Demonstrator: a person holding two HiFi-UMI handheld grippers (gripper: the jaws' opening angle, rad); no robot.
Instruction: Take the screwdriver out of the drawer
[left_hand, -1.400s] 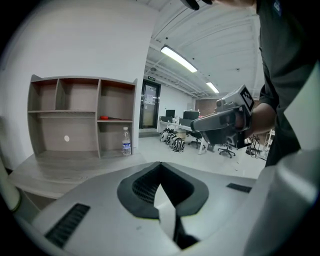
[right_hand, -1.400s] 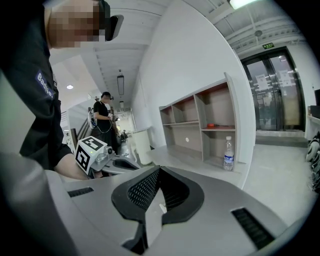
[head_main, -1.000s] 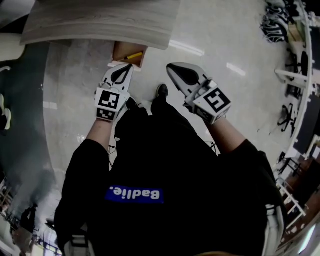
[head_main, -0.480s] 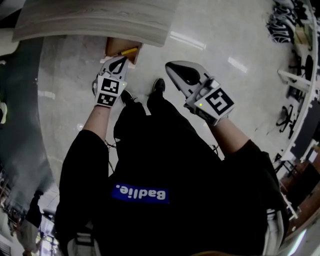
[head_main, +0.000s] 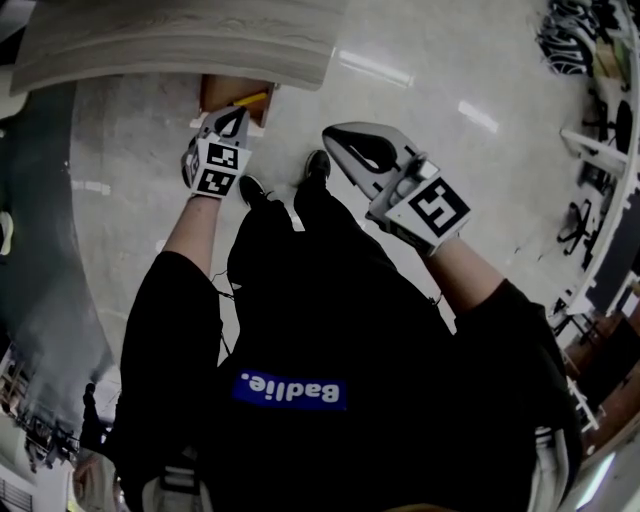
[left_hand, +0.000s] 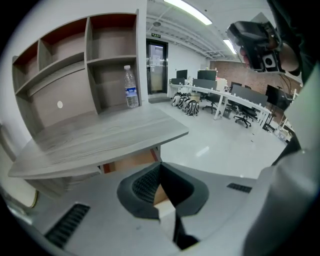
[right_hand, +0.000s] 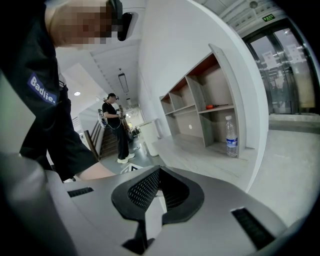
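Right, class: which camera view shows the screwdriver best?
The head view: the screwdriver, yellow-handled, lies in the open drawer just ahead of the left gripper. The left gripper view shows only the drawer's wooden inside under the desk; the right gripper view shows neither.

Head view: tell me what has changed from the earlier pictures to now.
The left gripper has sunk toward the open drawer under the desk, and its tip is now close to the yellow screwdriver. Nothing was grasped or let go: its fingers are shut and empty. The right gripper hardly moved and is also shut and empty. The screwdriver lies in the drawer as before.
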